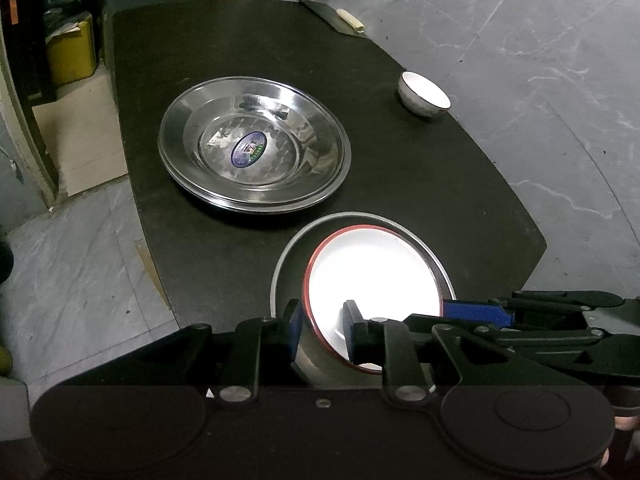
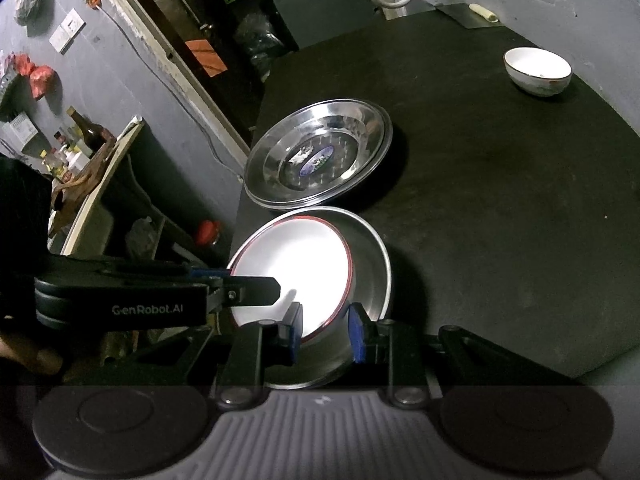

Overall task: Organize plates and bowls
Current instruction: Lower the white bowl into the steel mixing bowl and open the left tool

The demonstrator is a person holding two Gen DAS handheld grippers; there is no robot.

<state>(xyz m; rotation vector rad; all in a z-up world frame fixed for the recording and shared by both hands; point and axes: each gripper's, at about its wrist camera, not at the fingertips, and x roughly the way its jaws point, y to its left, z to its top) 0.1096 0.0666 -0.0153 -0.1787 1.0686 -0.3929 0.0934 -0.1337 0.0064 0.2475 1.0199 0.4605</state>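
A white plate (image 1: 372, 276) (image 2: 296, 256) with a red rim lies inside a shallow steel pan (image 1: 288, 256) (image 2: 372, 264) at the near corner of the black table (image 1: 440, 200) (image 2: 500, 220). My left gripper (image 1: 324, 326) (image 2: 248, 280) straddles the plate's rim with a gap showing, so it is open. My right gripper (image 2: 326, 334) (image 1: 428, 314) is shut on the rims: one pad inside on the plate, the other outside the pan's wall. A stack of steel plates (image 1: 256, 148) (image 2: 320, 156) sits just beyond. A small white bowl (image 1: 424, 94) (image 2: 538, 70) stands at the far right.
A cleaver (image 1: 332, 16) (image 2: 468, 14) lies at the table's far edge. The pan sits close to the table's left edge, with the floor below. Shelves with bottles (image 2: 80, 140) stand further left in the right wrist view.
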